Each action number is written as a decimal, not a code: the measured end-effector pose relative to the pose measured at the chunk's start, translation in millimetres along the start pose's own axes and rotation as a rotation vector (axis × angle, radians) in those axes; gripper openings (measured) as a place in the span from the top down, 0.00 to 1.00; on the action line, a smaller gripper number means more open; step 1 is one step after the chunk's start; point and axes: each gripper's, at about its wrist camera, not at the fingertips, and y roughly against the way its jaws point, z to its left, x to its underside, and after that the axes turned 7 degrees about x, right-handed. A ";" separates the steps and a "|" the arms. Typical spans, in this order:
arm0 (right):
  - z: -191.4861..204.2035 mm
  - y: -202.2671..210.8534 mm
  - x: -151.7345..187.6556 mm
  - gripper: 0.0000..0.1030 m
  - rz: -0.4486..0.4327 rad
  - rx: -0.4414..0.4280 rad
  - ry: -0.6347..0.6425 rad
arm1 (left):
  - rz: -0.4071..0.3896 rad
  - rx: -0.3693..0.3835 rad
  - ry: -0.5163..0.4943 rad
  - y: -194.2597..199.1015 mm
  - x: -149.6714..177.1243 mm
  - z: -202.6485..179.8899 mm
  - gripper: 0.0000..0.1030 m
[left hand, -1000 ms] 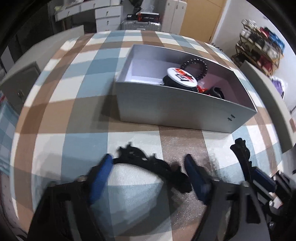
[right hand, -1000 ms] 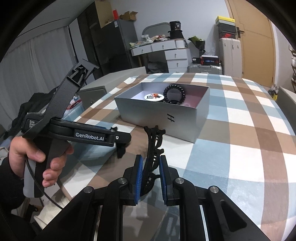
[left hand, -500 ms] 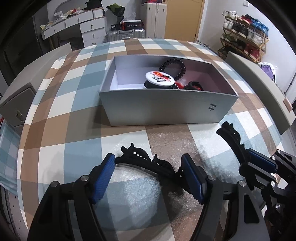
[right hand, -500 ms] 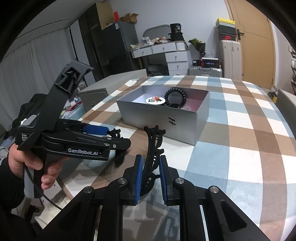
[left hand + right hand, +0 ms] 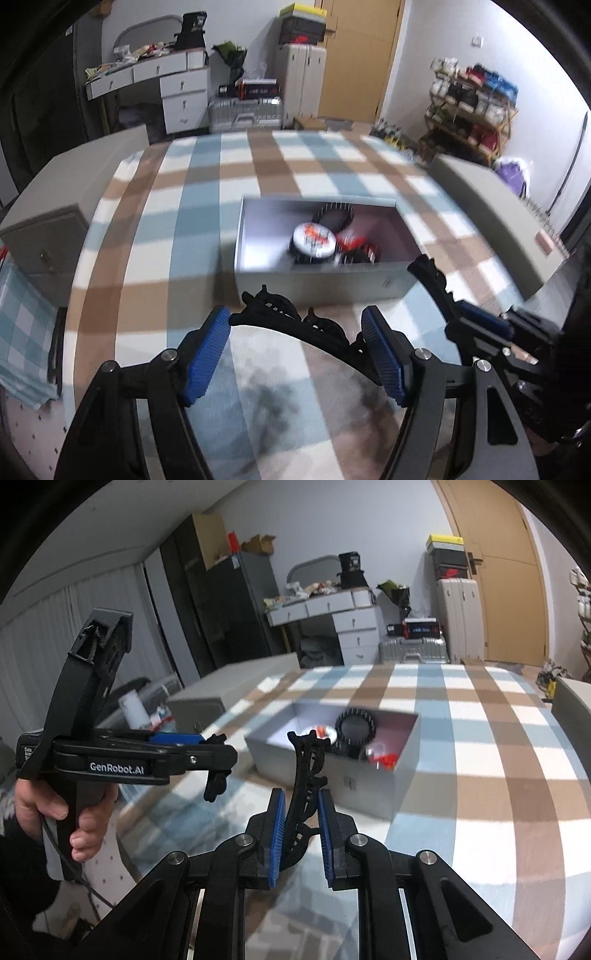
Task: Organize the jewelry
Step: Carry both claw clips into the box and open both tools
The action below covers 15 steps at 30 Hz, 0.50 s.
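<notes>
A moment ago both of my grippers were low over the checked tablecloth, and now both are higher above it, so the grey box looks smaller and sits lower under me than before. My left gripper stands about half open, the same width as before, and the first hairband, a black one with an ornate edge, lies crosswise in it with the blue pads pressing on it from both sides. My right gripper is nearly closed, and its pads pinch the second hairband, which stands upright between them. They seem to be two separate pieces, as I see no link between them. Both are now clear of the cloth and hang in the air. In the left wrist view the box is at 12 o'clock from my left jaws and the right gripper is at 3 o'clock. In the right wrist view the box is at 1 o'clock. Inside the box I see a beaded bracelet, a round white badge and something red, all blurred. I judge the pick-up is done, and what remains is to carry both hairbands over the near wall and release them inside
</notes>
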 end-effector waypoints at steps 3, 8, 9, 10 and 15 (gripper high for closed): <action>-5.4 -2.6 -13.2 0.83 -0.018 -0.011 -0.017 | -0.032 0.010 -0.001 -2.1 -14.6 3.5 0.33; -13.3 -16.5 -37.0 0.83 -0.029 -0.022 -0.013 | -0.065 0.044 0.032 -15.8 -33.0 12.1 0.33; -14.9 -18.8 -40.2 0.83 -0.031 -0.023 -0.012 | -0.069 0.049 0.043 -18.3 -34.7 13.3 0.33; -16.4 -22.4 -44.5 0.83 -0.032 -0.024 -0.008 | -0.070 0.061 0.060 -23.8 -37.9 16.0 0.33; -22.3 -42.1 -59.7 0.83 -0.021 -0.034 0.010 | -0.042 0.118 0.113 -44.7 -46.7 22.4 0.33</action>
